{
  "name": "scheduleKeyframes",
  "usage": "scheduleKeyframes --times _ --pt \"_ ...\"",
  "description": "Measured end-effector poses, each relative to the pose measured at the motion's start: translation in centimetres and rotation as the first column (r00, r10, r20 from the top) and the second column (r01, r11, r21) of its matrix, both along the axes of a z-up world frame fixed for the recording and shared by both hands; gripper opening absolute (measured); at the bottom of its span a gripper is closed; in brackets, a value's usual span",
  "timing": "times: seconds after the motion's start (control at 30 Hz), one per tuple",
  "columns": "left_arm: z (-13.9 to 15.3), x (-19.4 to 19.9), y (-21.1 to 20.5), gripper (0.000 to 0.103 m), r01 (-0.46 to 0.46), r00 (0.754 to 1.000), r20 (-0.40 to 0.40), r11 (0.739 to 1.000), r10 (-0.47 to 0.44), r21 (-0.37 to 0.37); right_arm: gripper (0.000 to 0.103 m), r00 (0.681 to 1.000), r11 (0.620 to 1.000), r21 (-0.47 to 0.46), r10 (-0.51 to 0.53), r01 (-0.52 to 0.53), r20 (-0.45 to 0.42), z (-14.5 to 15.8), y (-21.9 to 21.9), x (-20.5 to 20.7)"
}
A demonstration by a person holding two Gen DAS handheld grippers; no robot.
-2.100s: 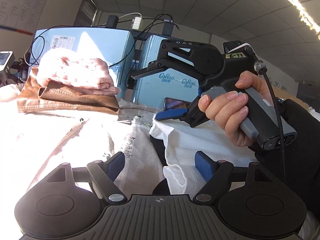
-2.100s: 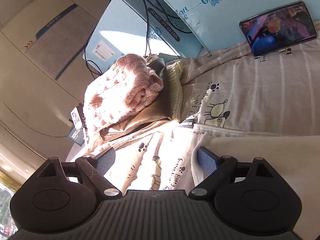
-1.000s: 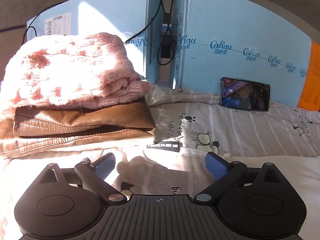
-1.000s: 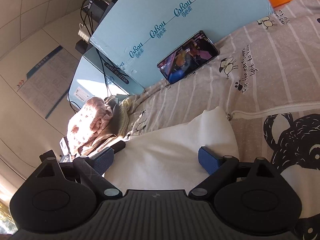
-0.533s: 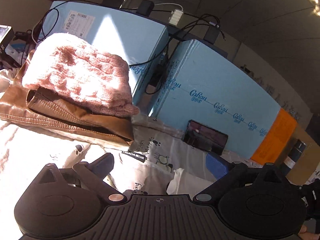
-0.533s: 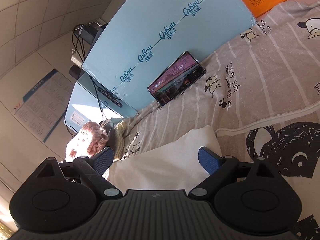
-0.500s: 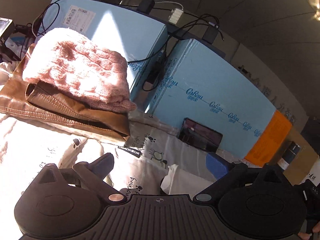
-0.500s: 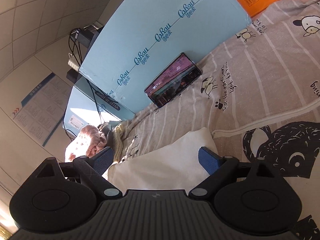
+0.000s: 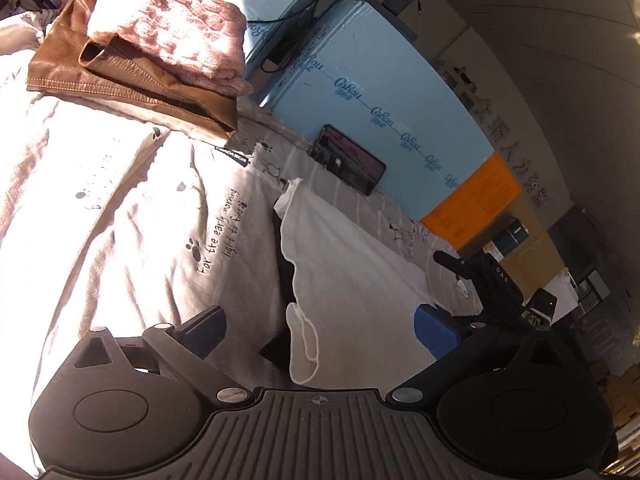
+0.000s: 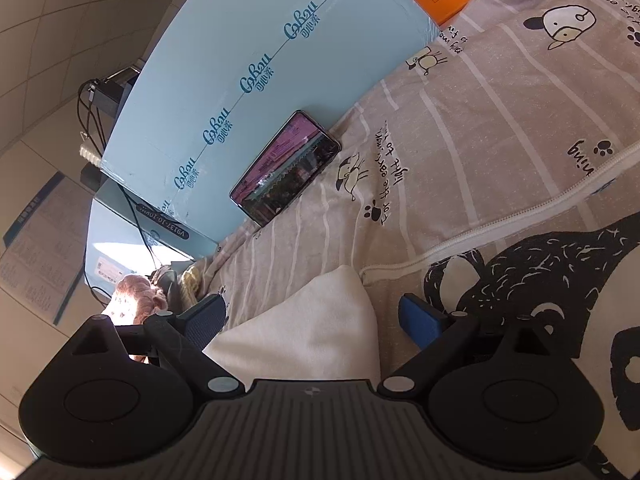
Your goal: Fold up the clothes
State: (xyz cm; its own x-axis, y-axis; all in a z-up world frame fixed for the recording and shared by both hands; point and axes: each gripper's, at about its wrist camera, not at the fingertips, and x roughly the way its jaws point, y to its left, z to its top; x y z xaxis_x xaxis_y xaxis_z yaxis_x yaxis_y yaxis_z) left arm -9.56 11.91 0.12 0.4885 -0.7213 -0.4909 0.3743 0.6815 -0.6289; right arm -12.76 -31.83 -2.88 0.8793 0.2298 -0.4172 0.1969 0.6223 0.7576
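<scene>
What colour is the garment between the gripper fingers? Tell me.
White garment, plain, clearest in the left wrist view.

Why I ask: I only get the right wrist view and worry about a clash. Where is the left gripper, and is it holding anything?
Observer: The left gripper hovers open over the near end of the white garment, holding nothing. The right gripper shows off to that garment's right side.
Operator: What does the garment's left edge look like?
Observer: It runs wavy, with something black showing beneath it. I cannot tell what that is.
Operator: What is under the pink knit?
Observer: A folded brown leather jacket; the knit lies on top of it.
</scene>
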Motion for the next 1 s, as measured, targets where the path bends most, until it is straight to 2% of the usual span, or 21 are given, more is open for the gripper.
scheduleKeyframes --times 0.13,0.27,0.5,0.6,0.67,0.7,0.73,0.77,0.83,0.9,0.93,1.0 --pt "-1.9 -0.8 -0.6 0.101 0.055 0.996 -0.073 0.998 -0.057 -0.021 0.095 1.000 1.000 -0.016 0.027 -0.027 0.003 0.0 0.4 0.2" --pt "-3.3 -0.4 -2.3 0.103 0.111 0.990 -0.081 0.990 -0.119 -0.091 0.095 0.998 0.998 -0.034 0.055 -0.055 0.002 0.0 0.8 0.4" --pt "-3.9 -0.7 -5.0 0.103 0.102 0.994 0.043 0.985 -0.097 -0.141 0.095 0.992 0.992 -0.013 0.126 -0.125 0.023 0.0 1.2 0.9" --pt "-4.1 -0.9 -5.8 0.101 0.084 0.993 0.098 0.984 -0.069 -0.160 0.086 0.986 0.987 0.009 0.159 -0.159 0.046 0.0 1.5 0.9" --pt "-4.1 -0.8 -6.3 0.088 0.046 0.993 0.116 0.990 -0.030 -0.135 0.080 0.984 0.985 0.019 0.168 -0.169 0.050 0.0 1.6 0.9" --pt "-4.3 -0.6 -6.5 0.072 0.029 0.993 0.113 0.993 -0.016 -0.114 0.078 0.989 0.989 0.015 0.147 -0.147 0.029 -0.3 1.6 1.0" --pt "-4.5 -0.4 -6.6 0.052 0.012 0.994 0.111 0.996 -0.002 -0.089 0.068 0.992 0.992 0.011 0.125 -0.125 0.007 -0.5 1.6 1.2" --pt "-4.7 -0.3 -6.7 0.046 -0.001 0.994 0.112 0.998 0.009 -0.068 0.051 0.995 0.995 0.002 0.102 -0.102 -0.015 -0.7 1.5 1.3" --pt "-4.7 -0.6 -6.7 0.045 -0.004 0.990 0.137 0.998 0.013 -0.060 0.036 0.997 0.998 -0.013 0.065 -0.065 -0.039 -1.0 1.3 1.3" --pt "-4.7 -1.0 -6.8 0.042 -0.011 0.988 0.151 0.999 0.018 -0.050 0.030 0.997 0.998 -0.017 0.057 -0.057 -0.043 -1.2 1.3 1.4" --pt "-4.7 -1.0 -6.8 0.038 -0.010 0.988 0.152 0.998 0.018 -0.056 0.022 0.997 0.998 -0.026 0.054 -0.055 -0.046 -1.1 1.4 1.4" --pt "-4.2 -1.3 -6.8 0.033 -0.005 0.984 0.175 0.998 0.016 -0.061 0.017 0.999 0.998 -0.043 0.049 -0.050 -0.024 -0.8 1.2 1.0"
